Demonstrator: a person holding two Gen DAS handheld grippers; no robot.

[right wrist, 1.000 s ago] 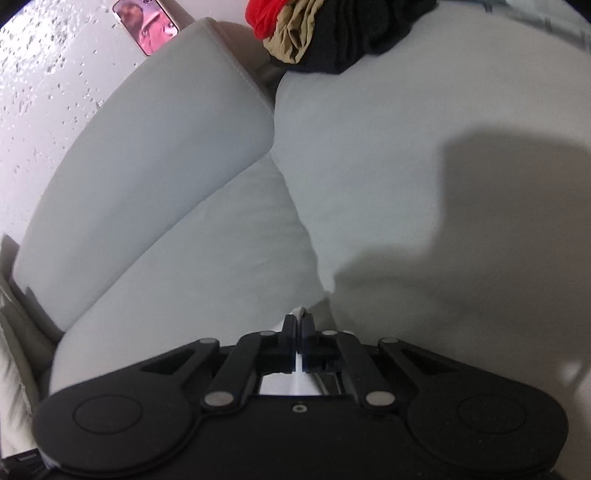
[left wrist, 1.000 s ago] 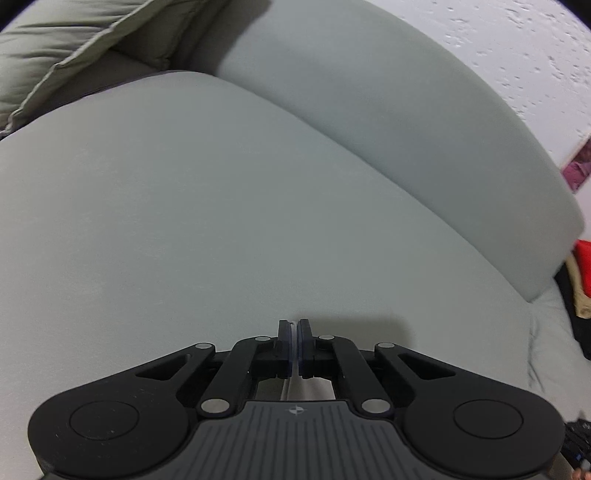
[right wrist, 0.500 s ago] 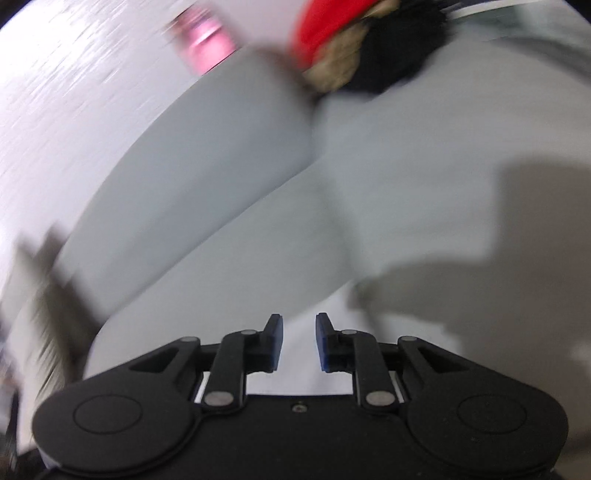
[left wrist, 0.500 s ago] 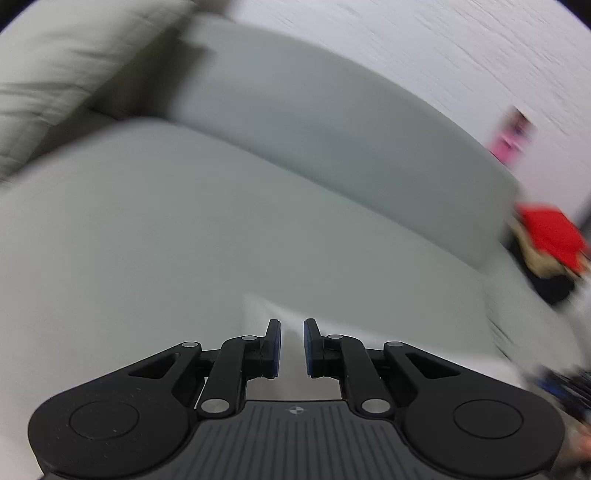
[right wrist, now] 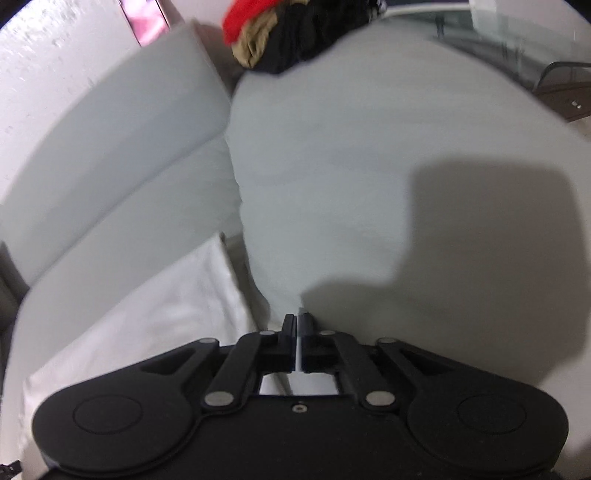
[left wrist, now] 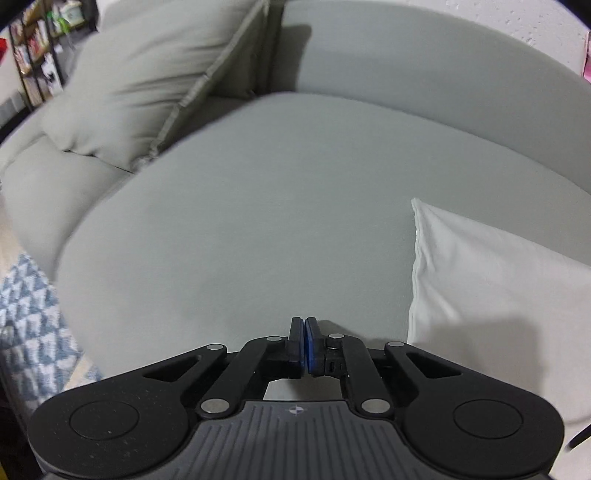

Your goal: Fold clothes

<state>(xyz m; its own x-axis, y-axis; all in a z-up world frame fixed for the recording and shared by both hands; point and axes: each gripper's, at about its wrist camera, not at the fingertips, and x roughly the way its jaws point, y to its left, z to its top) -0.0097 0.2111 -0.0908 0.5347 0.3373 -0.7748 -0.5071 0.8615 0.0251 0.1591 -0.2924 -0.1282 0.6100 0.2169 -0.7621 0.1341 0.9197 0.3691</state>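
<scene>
The left gripper [left wrist: 304,325] hung low over the grey sofa seat cushion [left wrist: 258,206], its blue-faced pads pressed flat together with nothing between them. Just to its right, the left wrist view showed a white folded garment [left wrist: 491,280] lying flat on that cushion, one crisp corner pointing toward the backrest [left wrist: 424,66] and its near edge running down past the gripper's linkage; the closed fingers stood beside the cloth, apart from it. Only this view took in the loose grey pillow [left wrist: 147,81] propped at the sofa's left end, a patch of blue-and-white patterned rug [left wrist: 26,321] on the floor below the seat, and a dark shelf [left wrist: 40,44] of blurred items in the top left corner. The right gripper [right wrist: 297,321] was likewise closed to a thin slit, empty as far as could be seen. From the right wrist view the same white garment [right wrist: 155,314] spread out to the left of the fingers and ran under the gripper body, so whether the tips touched it could not be told. This view alone showed the neighbouring seat cushion [right wrist: 369,166] bulging ahead, crossed by a heavy shadow, and at its far end a heap of unfolded clothes [right wrist: 280,33] in red, tan and black, well apart from the white piece. It also caught a pink picture [right wrist: 144,18] on the textured white wall above the backrest, and dark furniture [right wrist: 561,88], blurred, at the upper right
</scene>
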